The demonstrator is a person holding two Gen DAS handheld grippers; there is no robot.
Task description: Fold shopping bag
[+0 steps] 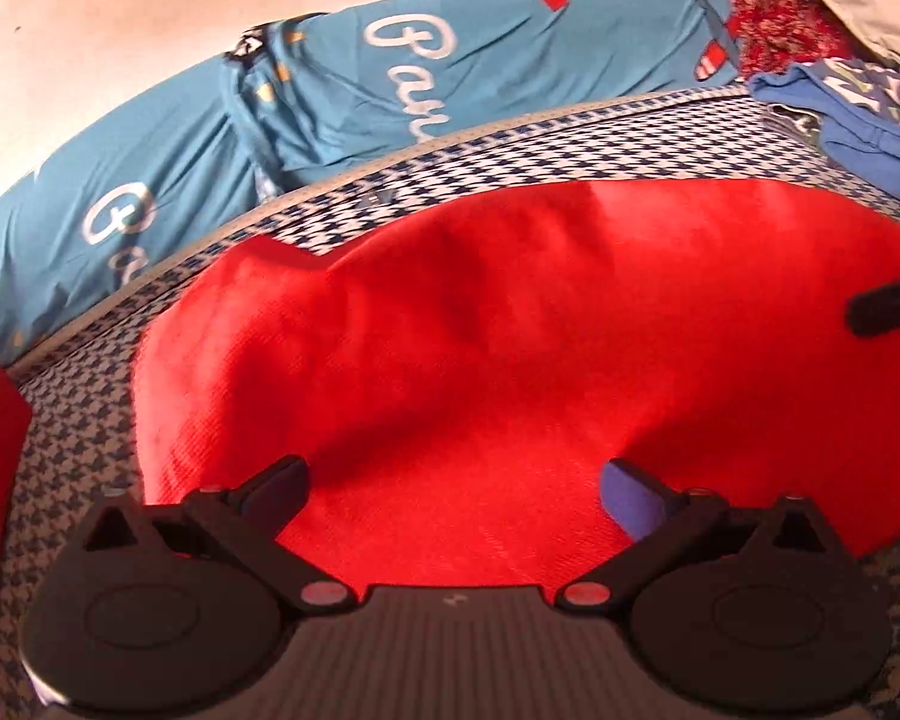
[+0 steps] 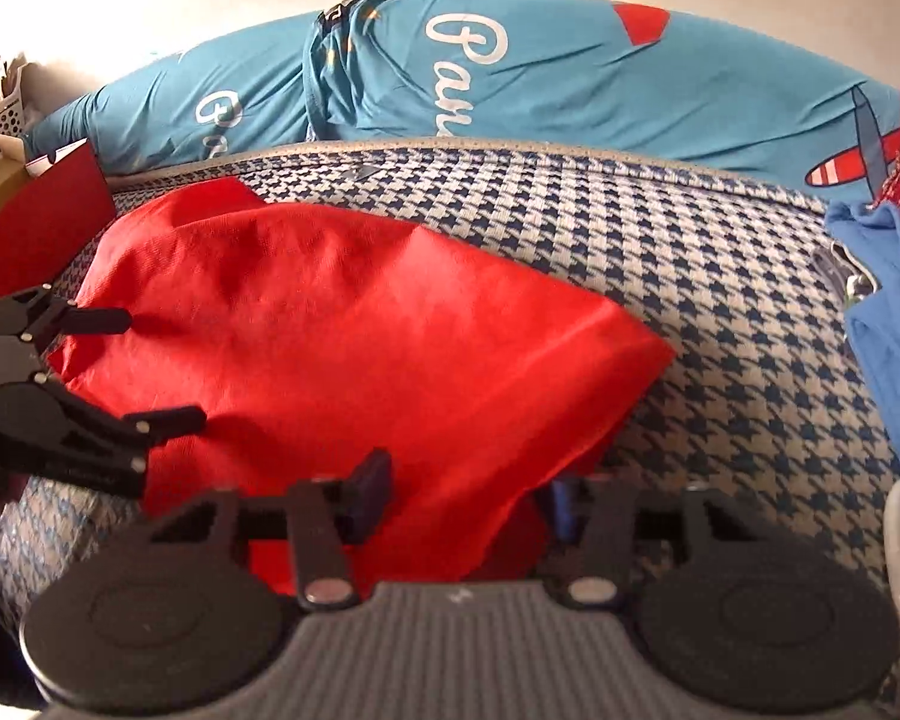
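— Houndstooth cloth (image 2: 720,324), blue and white, covers the flat surface; behind it lies turquoise bedding (image 2: 570,90) with white script.

— And the shopping bag (image 2: 342,324)?

— Red, matte, a fine woven grain like non-woven fabric. It lies on the houndstooth, rumpled, puffed in the middle, one corner pointing right.

— Folded yet?

— Hard to call. It looks doubled over once at most; edges are uneven, so I judge flattening and further folds remain.

— Tongs?

— Left tongs (image 1: 456,480) stand wide apart over the bag's near edge, nothing pinched. Right tongs (image 2: 468,492) are partly apart with the bag's near edge between them; I can't tell whether the pads press on it.

— Anything else?

— Blue garment (image 2: 888,324) at right.
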